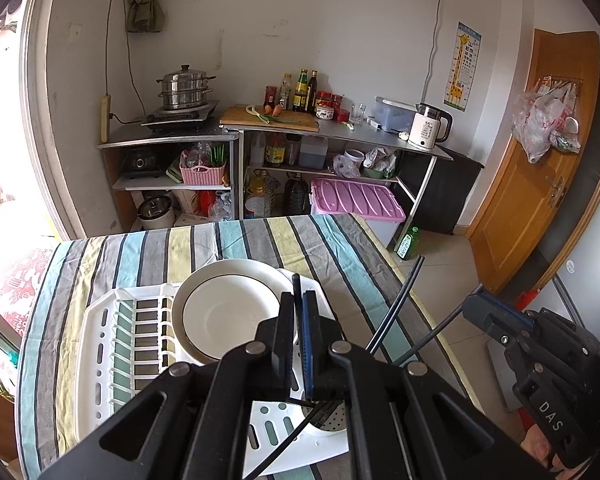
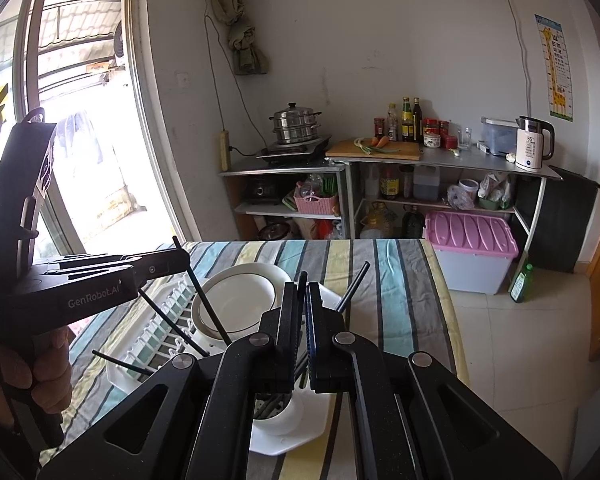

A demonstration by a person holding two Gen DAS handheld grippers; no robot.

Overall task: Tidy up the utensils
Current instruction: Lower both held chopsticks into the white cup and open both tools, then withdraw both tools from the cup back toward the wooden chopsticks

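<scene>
Striped tabletop [image 1: 148, 252] carries a white dish rack [image 1: 100, 344] with two white plates [image 1: 228, 312] standing in it. At the near corner of the rack sits a round utensil cup [image 2: 278, 414] with a perforated bottom.

Left gripper [image 1: 299, 300]: jaws closed on black chopsticks [image 1: 297, 286], a tip poking up between the pads. In the right wrist view the sticks run down from that gripper [image 2: 180, 258] toward the rack and cup. Exact count unclear; more than one.

Right gripper [image 2: 303, 294]: jaws likewise closed on dark chopsticks [image 2: 302, 280], with one stick [image 2: 354, 286] angling out to the right. From the left wrist view, sticks [image 1: 400, 304] fan out from that gripper [image 1: 476, 300] and slope down toward the cup.

Progress, as judged:
- Plates racked; looks done.
- Some dark sticks appear to lie in the cup already, though whether those are loose ones or the lower ends of the held ones cannot be told.
- Both held bundles are above or at the cup, not released.

Left to do: settle each bundle into the cup and let go. No other loose utensils are visible on the cloth, so this seems near the end.
</scene>
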